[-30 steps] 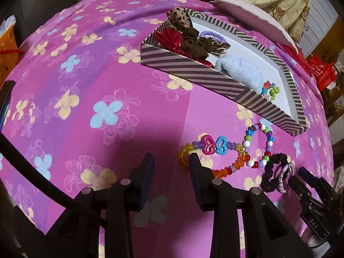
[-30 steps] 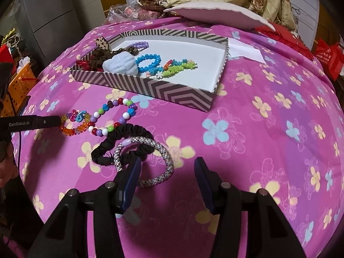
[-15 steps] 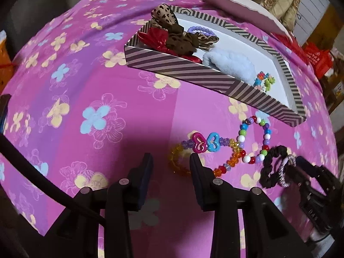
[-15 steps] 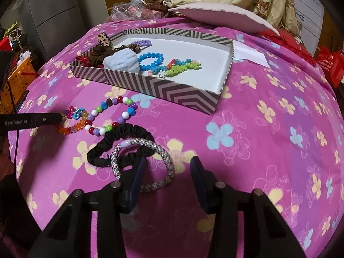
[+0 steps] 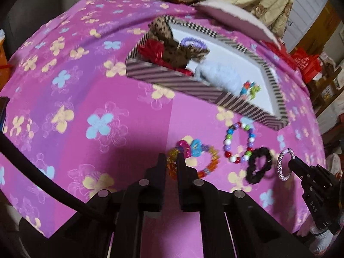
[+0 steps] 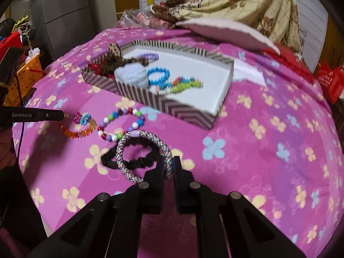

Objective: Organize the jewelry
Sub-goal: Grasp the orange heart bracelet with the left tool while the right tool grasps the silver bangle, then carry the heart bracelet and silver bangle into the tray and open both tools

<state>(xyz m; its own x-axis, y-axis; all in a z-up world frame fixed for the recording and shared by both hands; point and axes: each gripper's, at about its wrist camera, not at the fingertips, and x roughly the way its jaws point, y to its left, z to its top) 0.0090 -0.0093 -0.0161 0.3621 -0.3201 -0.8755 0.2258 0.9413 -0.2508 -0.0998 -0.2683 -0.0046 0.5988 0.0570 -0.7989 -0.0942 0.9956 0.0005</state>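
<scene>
A chevron-striped box on the pink flowered bedspread holds hair bows, a fluffy blue scrunchie and bead bracelets. In front of it lie an orange bead bracelet with heart charms, a multicoloured bead bracelet and a black scrunchie. My left gripper is closing, its pads pinching the orange bracelet's near edge. My right gripper is shut on a sparkly silver bracelet, tilted up over the scrunchie.
A pale flat pad and a heap of cream floral bedding lie behind the box. White paper sits to the box's right. An orange basket stands off the bed's left side, red bags off its right.
Both grippers have shut: the left on the orange bracelet's edge, the right on the silver bracelet. The right one rose a little and lifted the silver ring's near side off the scrunchie.
</scene>
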